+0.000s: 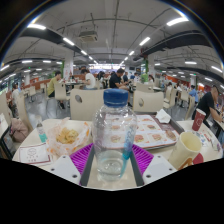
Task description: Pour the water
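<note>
A clear plastic water bottle (113,135) with a blue cap stands upright between my gripper's (112,168) two fingers. Both purple pads (82,157) press against its lower body, so the gripper is shut on the bottle. The bottle's base hangs over the pale table (40,172). A paper cup (185,149) with a brown sleeve and an open rim stands to the right, beyond the right finger. The bottle's cap is on.
A food tray with a paper bag and fried food (66,135) lies to the left of the bottle. A printed tray liner (155,131) lies to the right behind it. People sit at cafeteria tables (100,80) farther back.
</note>
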